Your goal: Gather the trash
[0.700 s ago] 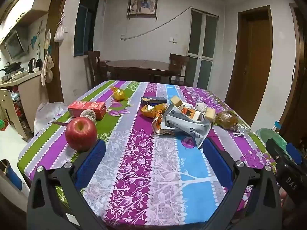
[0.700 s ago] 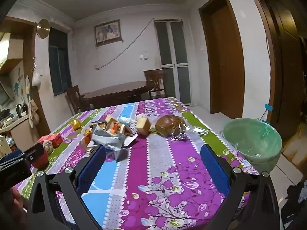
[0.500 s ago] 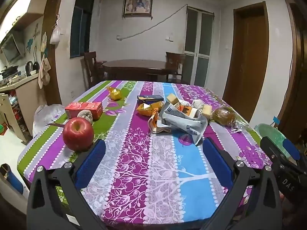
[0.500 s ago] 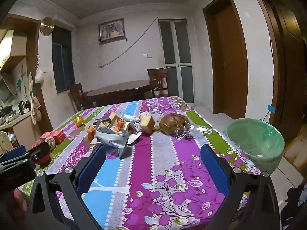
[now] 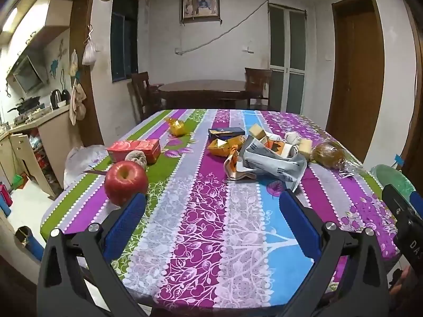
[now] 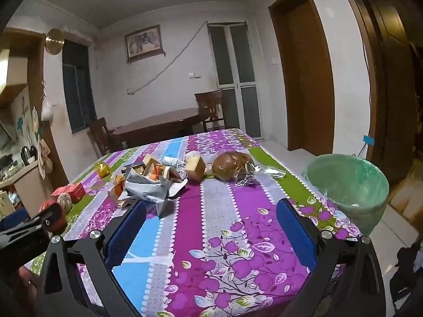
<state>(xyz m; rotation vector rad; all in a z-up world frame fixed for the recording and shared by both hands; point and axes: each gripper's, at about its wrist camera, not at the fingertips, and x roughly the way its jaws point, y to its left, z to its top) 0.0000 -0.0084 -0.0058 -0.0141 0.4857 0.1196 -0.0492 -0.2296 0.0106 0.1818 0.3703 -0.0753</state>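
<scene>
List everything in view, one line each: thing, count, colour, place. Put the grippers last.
tablecloth: one, striped purple, blue, green, grey; covers the near table
apple: one, red; near left corner
red box: one, red; behind the apple
round ball: one, beige; touching the red box
gold wrapper: one, gold; far left-centre
dark box: one, dark blue; centre, far
crumpled bag: one, grey-white; centre pile
bread in plastic: one, brown; right side
cake cubes: at least two, tan; by the pile
bin: one, green-lined; floor, right of table
dining table: one, dark wood; back of room
left gripper: blue pads, open, empty
right gripper: blue pads, open, empty
</scene>
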